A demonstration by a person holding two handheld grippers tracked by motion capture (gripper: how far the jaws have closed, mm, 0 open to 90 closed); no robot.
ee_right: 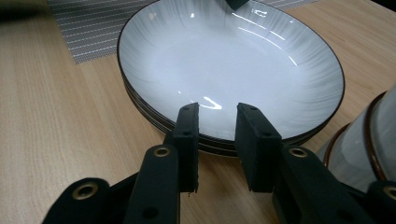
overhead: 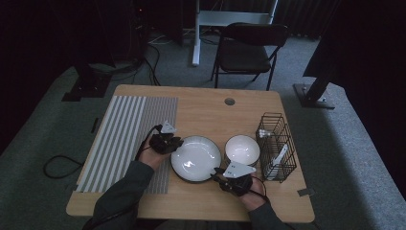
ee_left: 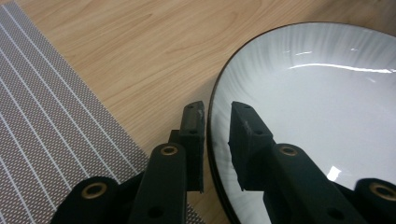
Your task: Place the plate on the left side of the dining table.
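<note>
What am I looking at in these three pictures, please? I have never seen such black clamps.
A person sits at a wooden table and holds one two-jaw tool in each hand. The high view looks down from above: left tool, right tool. The other two pictures come from cameras riding on each tool, looking along its black jaws. On the table lie a striped mat, a stack of white plates, a white bowl and a wire basket. The left tool's jaws straddle the plates' rim, one inside and one outside, with a gap on each side. The right tool's jaws stand apart at the near rim. Nothing is gripped yet.
</note>
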